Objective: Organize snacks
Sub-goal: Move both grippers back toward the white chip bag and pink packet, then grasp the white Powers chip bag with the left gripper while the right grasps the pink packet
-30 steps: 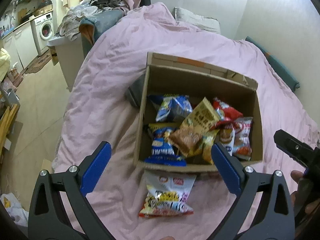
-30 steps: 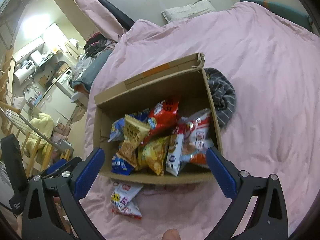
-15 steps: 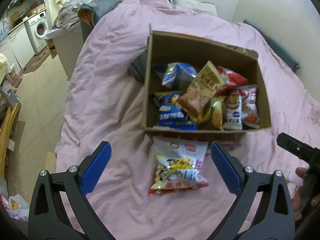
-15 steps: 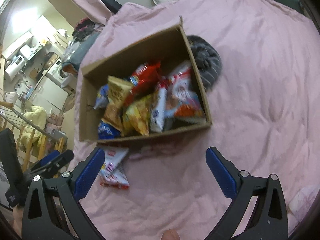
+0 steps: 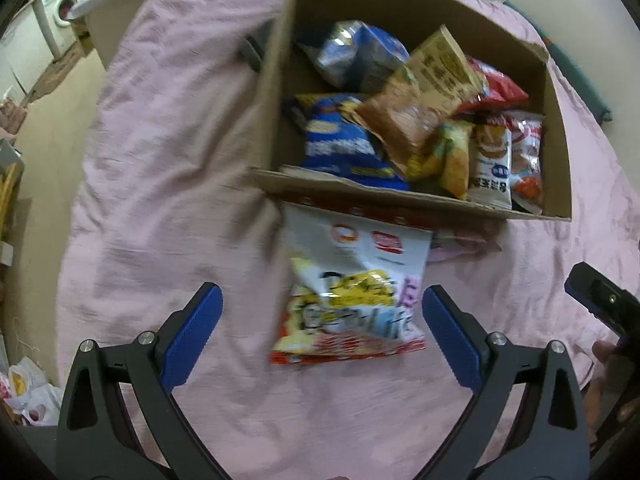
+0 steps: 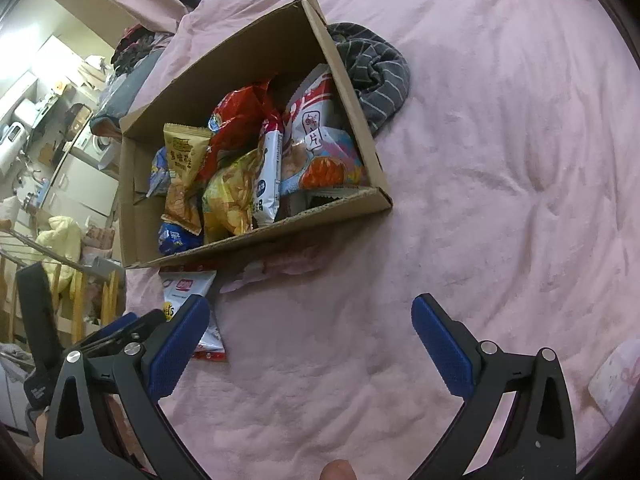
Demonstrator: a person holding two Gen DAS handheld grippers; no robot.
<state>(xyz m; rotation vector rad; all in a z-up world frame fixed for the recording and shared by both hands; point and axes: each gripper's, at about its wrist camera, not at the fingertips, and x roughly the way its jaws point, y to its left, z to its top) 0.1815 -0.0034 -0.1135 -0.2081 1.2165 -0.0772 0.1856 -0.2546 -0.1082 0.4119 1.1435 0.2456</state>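
Snacks: one loose snack packet (image 5: 352, 292), white top with yellow and red print, lying flat on the pink bed cover (image 5: 168, 168), its upper edge tucked against the near wall of the cardboard box (image 5: 400, 204). Left wrist view is motion-blurred; print on the packet not legible.

Cardboard box: open-topped, resting on the bed cover. Contents, loosely heaped and overlapping:
- blue packet (image 5: 340, 144), near-left corner
- silver-and-blue packet (image 5: 360, 56), far-left
- tan packet (image 6: 184, 168), leaning across the middle on top of the others
- red packet (image 6: 236, 120), towards the far side
- yellow packet (image 6: 232, 196), near wall, centre
- narrow white packet (image 6: 270, 172), standing on edge beside the yellow one
- white-and-orange packet (image 6: 320, 152), against the right wall

Striped grey cloth (image 6: 376, 76): bunched on the bed cover, touching the outside of the box's right wall.

Left hand-held gripper (image 5: 320, 332): released, blue fingers (image 5: 196, 328) spread wide to either side of the loose packet's lower half, not touching it so far as the blur allows.

Right hand-held gripper (image 6: 312, 340): released, grasping nothing, over bare bed cover in front of the box; its left finger overlaps the loose packet in view.

Background: washing machine (image 5: 60, 8) and floor to the left of the bed.
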